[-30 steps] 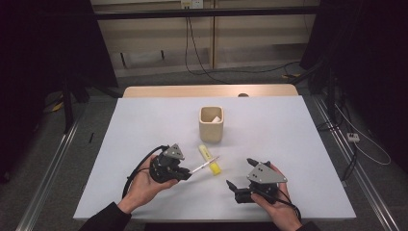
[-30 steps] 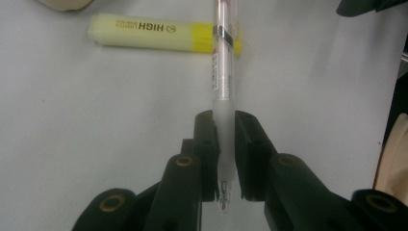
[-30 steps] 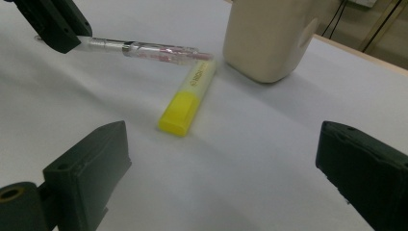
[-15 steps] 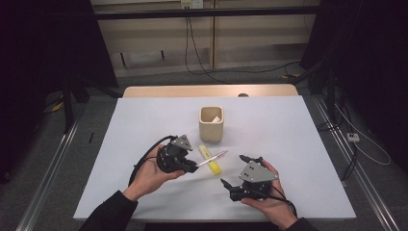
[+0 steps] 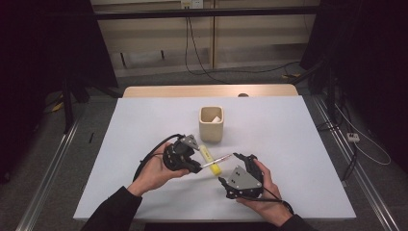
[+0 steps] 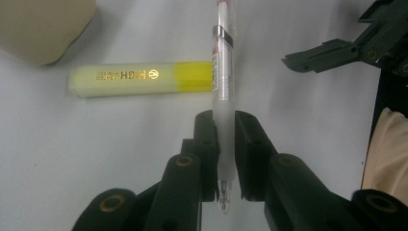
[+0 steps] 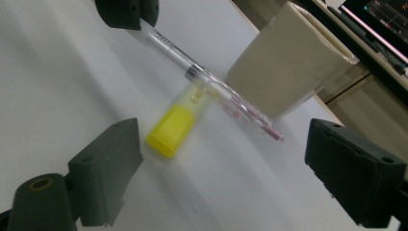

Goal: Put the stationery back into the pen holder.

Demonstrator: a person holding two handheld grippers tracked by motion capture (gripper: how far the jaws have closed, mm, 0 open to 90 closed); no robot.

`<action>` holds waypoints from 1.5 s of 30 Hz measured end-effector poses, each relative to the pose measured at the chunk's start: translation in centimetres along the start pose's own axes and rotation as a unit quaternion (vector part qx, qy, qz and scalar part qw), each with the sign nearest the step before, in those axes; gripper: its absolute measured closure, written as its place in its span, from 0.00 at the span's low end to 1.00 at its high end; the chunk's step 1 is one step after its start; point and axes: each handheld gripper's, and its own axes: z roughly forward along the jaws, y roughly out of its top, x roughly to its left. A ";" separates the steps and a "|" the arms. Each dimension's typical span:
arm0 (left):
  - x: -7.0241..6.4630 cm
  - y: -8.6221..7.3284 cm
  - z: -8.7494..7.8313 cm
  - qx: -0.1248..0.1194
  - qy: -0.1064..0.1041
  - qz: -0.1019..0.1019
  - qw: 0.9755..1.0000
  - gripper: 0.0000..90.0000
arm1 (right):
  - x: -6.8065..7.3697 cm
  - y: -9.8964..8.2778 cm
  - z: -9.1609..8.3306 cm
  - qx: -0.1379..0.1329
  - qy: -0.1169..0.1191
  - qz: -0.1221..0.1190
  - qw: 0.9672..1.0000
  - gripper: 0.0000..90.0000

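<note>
The left gripper was clamped on the frosted grip of a clear pen, near its writing tip, so the long clipped end stuck out free for another grasp. That pen hung above a yellow highlighter, which lay flat on the white table, crossing over its cap end. The right gripper stood just beyond the pen's free end with its jaws wide apart; they had just been closing a little, with nothing between them yet, seemingly lining up to take the pen. Behind the pen stood a beige pen holder, likely where the pen was bound.
</note>
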 end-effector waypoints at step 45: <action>0.2 1.2 0.7 -0.059 0.019 -0.038 0.997 0.48 | 1.6 -0.3 1.2 0.015 -0.038 -0.250 0.967 0.90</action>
